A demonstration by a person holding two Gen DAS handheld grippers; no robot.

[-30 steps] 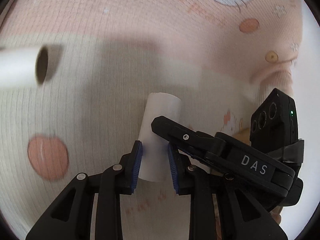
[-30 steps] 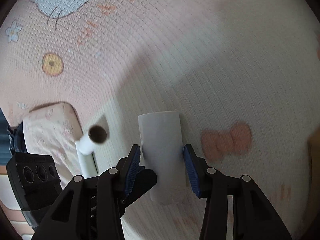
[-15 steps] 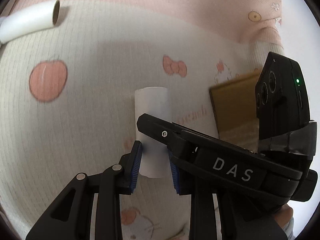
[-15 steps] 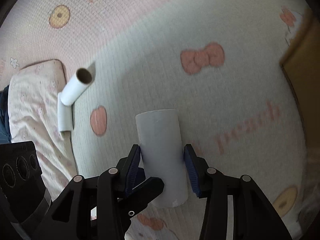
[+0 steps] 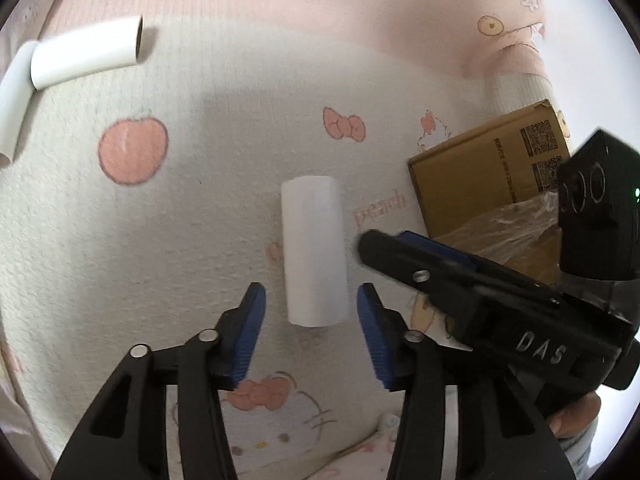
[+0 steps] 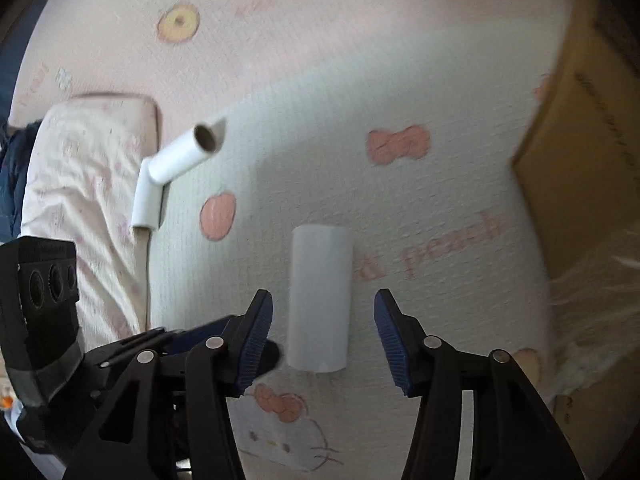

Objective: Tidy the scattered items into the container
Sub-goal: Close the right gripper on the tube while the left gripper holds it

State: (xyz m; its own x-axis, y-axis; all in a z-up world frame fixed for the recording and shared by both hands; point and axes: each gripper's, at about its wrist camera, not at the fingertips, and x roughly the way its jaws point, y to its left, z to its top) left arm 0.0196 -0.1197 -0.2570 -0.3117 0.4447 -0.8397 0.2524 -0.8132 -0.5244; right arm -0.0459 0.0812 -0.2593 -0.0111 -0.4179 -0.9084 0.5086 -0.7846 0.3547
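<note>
white tube is hanging between the left tool's opening jaws, pads clear of it, above the "peach" bedspread; the cardboard box is holding crinkled plastic. right view: another tube sits between the right tool's opening jaws, untouched.

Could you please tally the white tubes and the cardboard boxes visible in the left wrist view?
White tubes: 3 (centre tube, upper-left tube, far-left tube)
Cardboard box: 1
Total: 4
</note>
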